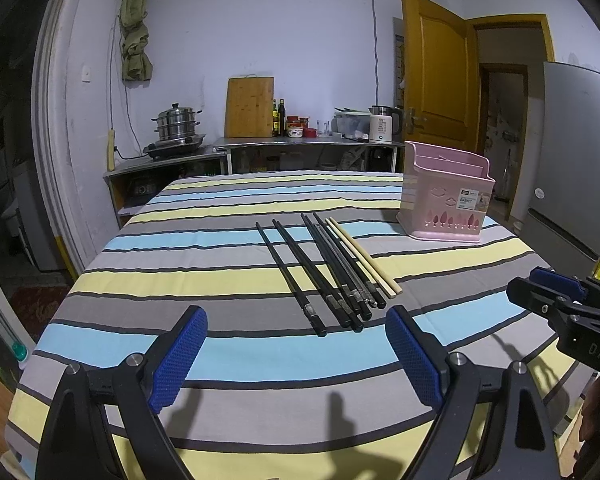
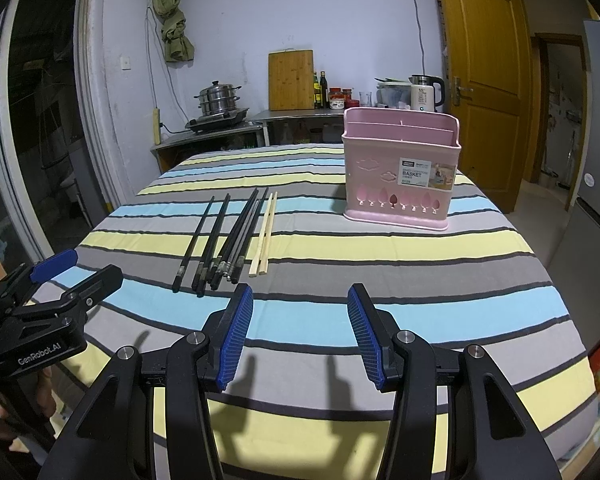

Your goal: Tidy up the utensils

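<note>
Several black chopsticks (image 1: 324, 272) (image 2: 224, 240) lie side by side on the striped tablecloth, with a pale wooden pair (image 1: 364, 256) (image 2: 265, 234) on their right. A pink utensil basket (image 1: 448, 192) (image 2: 400, 168) stands upright at the far right of the table, nothing showing above its rim. My left gripper (image 1: 296, 340) hovers open just short of the chopsticks' near ends, nothing between its blue pads. My right gripper (image 2: 300, 324) is open too, above the near table, in line with the gap between chopsticks and basket. Each gripper shows at the edge of the other's view.
The striped tablecloth (image 1: 220, 280) (image 2: 420, 264) covers the whole table. Behind stands a steel counter (image 1: 300, 144) with a steamer pot (image 1: 179, 122), a cutting board, bottles and a kettle. A wooden door (image 2: 488, 80) and a fridge (image 1: 572, 152) are on the right.
</note>
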Demonstrator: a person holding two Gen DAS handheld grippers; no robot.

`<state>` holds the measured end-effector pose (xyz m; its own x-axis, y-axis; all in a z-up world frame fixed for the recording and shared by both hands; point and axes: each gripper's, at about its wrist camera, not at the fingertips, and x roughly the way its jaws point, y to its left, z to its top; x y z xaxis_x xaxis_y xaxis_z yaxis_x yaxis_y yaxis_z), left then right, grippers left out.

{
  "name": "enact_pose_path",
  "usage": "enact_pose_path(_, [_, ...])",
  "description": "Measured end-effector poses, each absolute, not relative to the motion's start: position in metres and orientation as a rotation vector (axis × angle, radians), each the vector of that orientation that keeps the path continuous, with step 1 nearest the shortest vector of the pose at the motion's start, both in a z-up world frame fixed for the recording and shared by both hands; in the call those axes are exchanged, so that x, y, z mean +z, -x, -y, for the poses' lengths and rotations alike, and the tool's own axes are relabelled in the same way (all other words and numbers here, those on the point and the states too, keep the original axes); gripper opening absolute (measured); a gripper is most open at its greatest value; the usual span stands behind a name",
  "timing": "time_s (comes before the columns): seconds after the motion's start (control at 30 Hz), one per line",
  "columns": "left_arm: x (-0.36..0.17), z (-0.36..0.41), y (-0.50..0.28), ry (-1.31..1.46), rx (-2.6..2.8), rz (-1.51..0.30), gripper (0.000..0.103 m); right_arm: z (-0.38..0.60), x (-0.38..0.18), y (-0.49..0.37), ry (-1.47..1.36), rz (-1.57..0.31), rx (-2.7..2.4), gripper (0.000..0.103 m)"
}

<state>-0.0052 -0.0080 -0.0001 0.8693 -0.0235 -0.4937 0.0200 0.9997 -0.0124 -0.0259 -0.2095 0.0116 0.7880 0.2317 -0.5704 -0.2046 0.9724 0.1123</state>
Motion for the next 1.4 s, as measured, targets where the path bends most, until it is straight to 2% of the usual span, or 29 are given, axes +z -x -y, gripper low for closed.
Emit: enact_pose_path(1.4, [-0.003,-0.005,-0.019,0.017,-0.043,-0.576,0.091,0.202,0.012,0.006,-0.048,-0.629,0.256,0.05])
